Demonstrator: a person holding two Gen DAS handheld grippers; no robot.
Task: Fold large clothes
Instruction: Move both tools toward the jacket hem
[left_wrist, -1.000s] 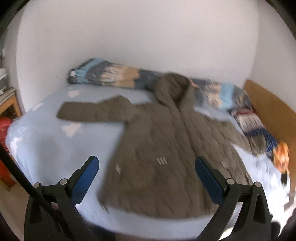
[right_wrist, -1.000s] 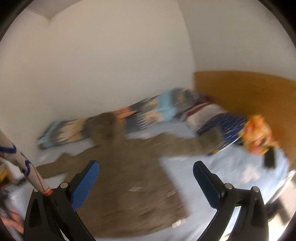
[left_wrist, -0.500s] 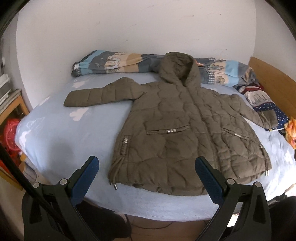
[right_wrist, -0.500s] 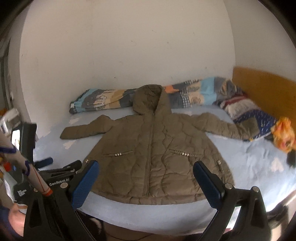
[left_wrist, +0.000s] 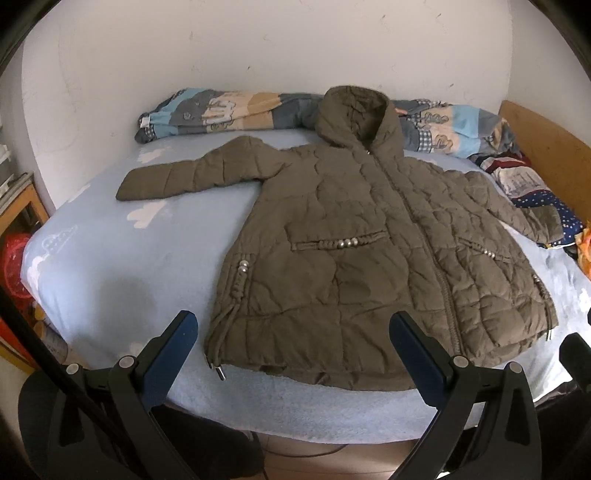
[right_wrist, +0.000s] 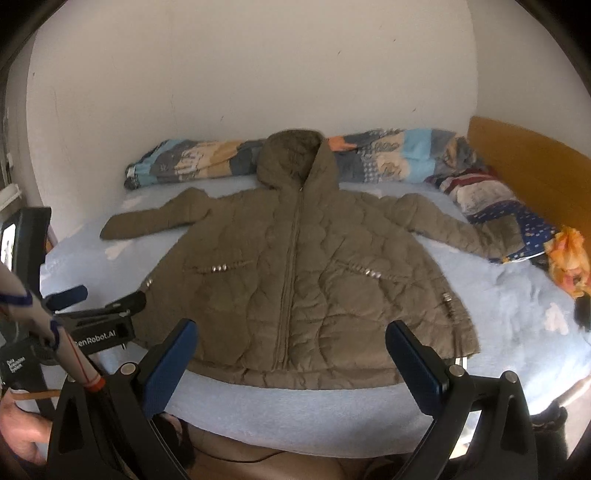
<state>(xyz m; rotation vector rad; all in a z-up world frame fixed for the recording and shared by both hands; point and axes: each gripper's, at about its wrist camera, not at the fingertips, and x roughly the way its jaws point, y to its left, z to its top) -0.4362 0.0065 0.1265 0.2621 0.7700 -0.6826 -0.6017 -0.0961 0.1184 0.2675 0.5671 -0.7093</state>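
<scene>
Both hand-held grippers hover above the near edge of the bed, each with its blue-padded black fingers spread wide and holding nothing. From its own camera the left gripper (left_wrist: 293, 338) frames the left half of the hem of an olive-brown quilted hooded jacket (left_wrist: 369, 258); the right gripper (right_wrist: 291, 343) frames the zipper and the middle of the same hem. In the right wrist view the left gripper (right_wrist: 96, 306) also shows from the side at the near left edge of the bed, just beside the jacket's left hem corner, its fingers apart.

The jacket lies flat, front up and zipped, on the light blue cloud-print sheet (left_wrist: 110, 258) of the bed. Its hem runs along the near edge, its hood (right_wrist: 295, 158) points to the far edge and rests against a rolled multicoloured patterned blanket (right_wrist: 192, 166) that lies along the white wall (right_wrist: 258, 74). Both sleeves are spread out: one reaches toward the far left corner, the other toward the right edge, where its cuff lies on a dark blue dotted cloth (right_wrist: 532, 232). An orange crumpled fabric (right_wrist: 565, 258) sits near the right edge, below a wooden headboard (right_wrist: 528, 166).
</scene>
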